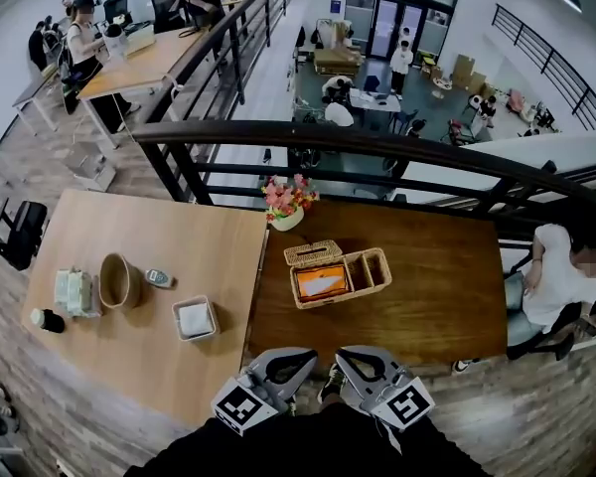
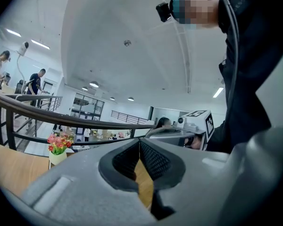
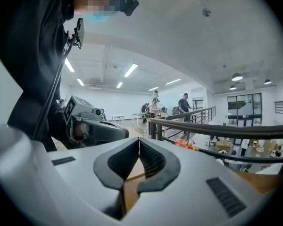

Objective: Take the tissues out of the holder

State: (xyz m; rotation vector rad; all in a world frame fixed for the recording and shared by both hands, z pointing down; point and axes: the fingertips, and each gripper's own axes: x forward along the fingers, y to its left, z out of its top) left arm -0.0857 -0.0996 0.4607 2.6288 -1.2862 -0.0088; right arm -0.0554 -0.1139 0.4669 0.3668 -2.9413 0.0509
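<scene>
A small white square holder (image 1: 195,318) with white tissues in it stands on the light wooden table (image 1: 99,356). On the dark tabletop a wicker basket (image 1: 338,274) holds an orange packet (image 1: 321,282). Both grippers hover side by side over the near table edge, well short of these things. My left gripper (image 1: 306,356) (image 2: 139,140) is shut with nothing between its jaws. Beside it, my right gripper (image 1: 346,354) (image 3: 139,139) is shut and empty too. Each gripper view looks upward past the railing and shows the other gripper, not the holder.
A round wicker cup (image 1: 119,281), a wrapped tissue pack (image 1: 74,291), a small grey device (image 1: 159,278) and a dark-lidded cup (image 1: 46,320) lie at the light table's left. A flower pot (image 1: 288,205) stands by the black railing (image 1: 377,147). A person in white (image 1: 554,276) sits at right.
</scene>
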